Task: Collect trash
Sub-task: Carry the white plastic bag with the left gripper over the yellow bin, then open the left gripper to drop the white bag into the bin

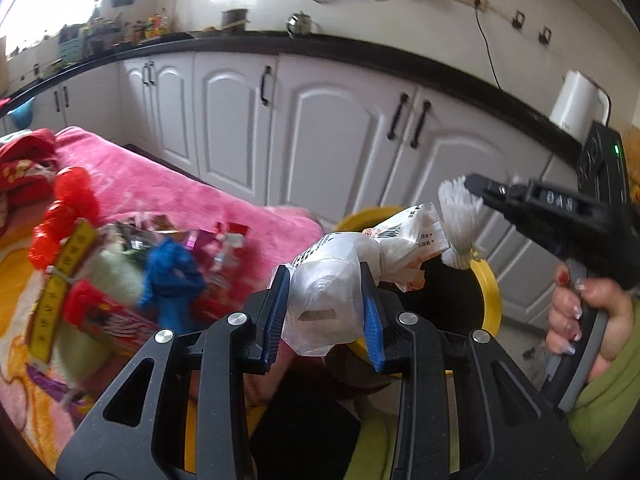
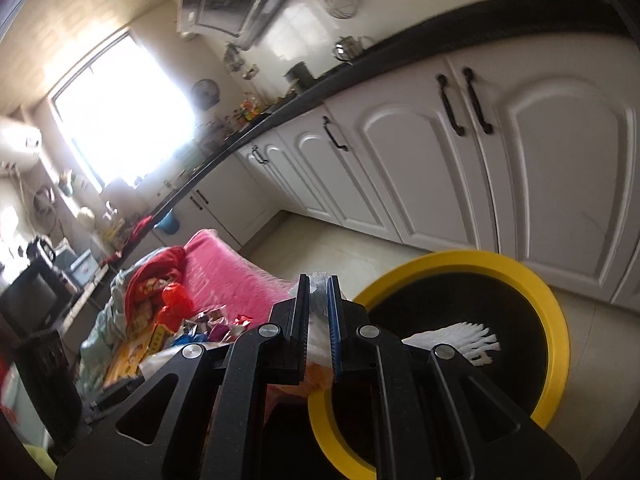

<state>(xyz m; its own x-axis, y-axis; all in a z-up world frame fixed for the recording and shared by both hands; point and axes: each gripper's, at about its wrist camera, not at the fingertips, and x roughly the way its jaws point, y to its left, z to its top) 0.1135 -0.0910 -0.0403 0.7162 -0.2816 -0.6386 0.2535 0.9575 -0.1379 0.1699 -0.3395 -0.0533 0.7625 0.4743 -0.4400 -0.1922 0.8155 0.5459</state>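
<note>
Spanning both tools, the wrapper (image 1: pixel 360 256) runs lower-left to upper-right over the bin (image 1: pixel 486 292): left tool (image 1: pixel 326 312) clamps its body, right tool (image 2: pixel 318 322) pinches its fringed end (bin directly below).

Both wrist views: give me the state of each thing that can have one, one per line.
left gripper: shut on the crumpled plastic bag.
right gripper: shut on the white pleated paper, held over the bin.
yellow-rimmed bin: open, no lid, black inside.
cabinet doors: all shut.
trash pile: loose on the pink blanket, not yet collected.
</note>
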